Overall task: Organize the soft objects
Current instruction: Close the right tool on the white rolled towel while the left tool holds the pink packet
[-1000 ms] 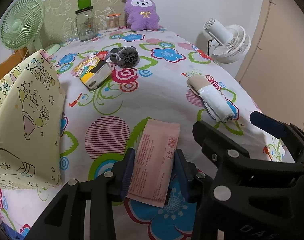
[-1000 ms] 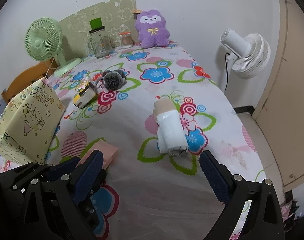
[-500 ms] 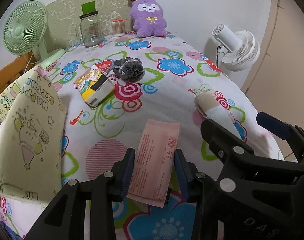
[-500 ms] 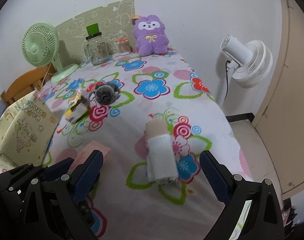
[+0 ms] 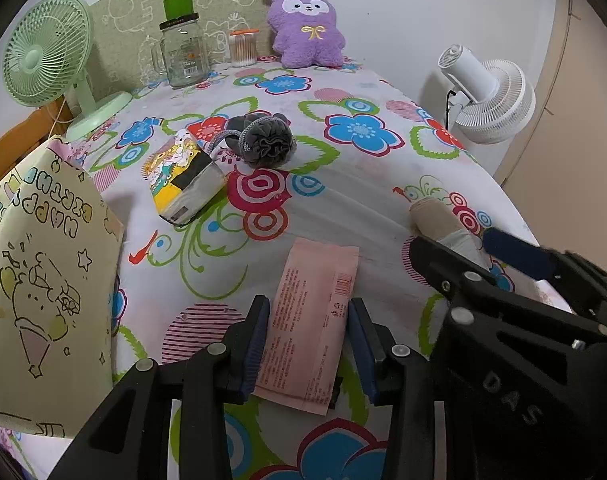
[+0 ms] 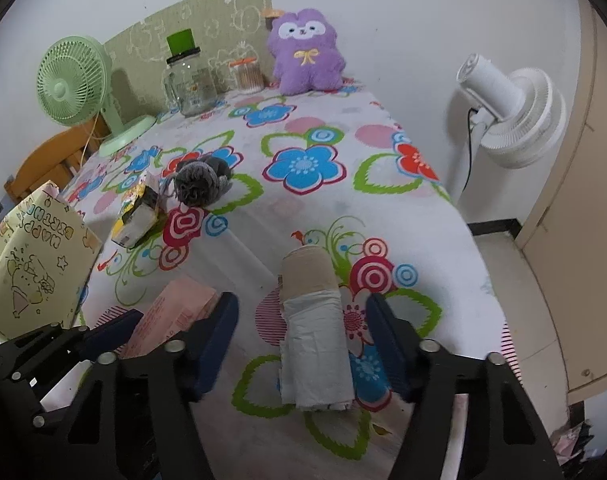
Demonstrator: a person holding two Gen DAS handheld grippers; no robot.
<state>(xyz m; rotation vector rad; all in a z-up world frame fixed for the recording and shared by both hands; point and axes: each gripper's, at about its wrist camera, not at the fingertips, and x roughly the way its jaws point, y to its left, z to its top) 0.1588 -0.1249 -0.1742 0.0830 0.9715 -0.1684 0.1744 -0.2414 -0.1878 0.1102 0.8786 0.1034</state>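
Note:
My left gripper [image 5: 308,312] is shut on a flat pink packet [image 5: 309,320], held above the flowered table. The packet also shows in the right wrist view [image 6: 171,314]. My right gripper [image 6: 301,316] is open, with its jaws on either side of a rolled white and beige cloth [image 6: 313,336] that lies on the table. That roll shows partly hidden behind the right gripper in the left wrist view [image 5: 439,220]. A yellow "Happy Birthday" gift bag [image 5: 43,280] stands at the left. A grey mesh puff [image 5: 265,142] and a colourful pouch [image 5: 183,180] lie mid-table.
At the far end stand a purple plush [image 5: 307,28], a glass jar with a green lid [image 5: 181,52], a cotton swab jar [image 5: 242,46] and a green fan [image 5: 47,56]. A white fan [image 6: 511,116] stands off the table's right edge.
My left gripper has lifted and tilted with the pink packet. My right gripper has moved forward and narrowed, so its jaws now flank the rolled cloth.

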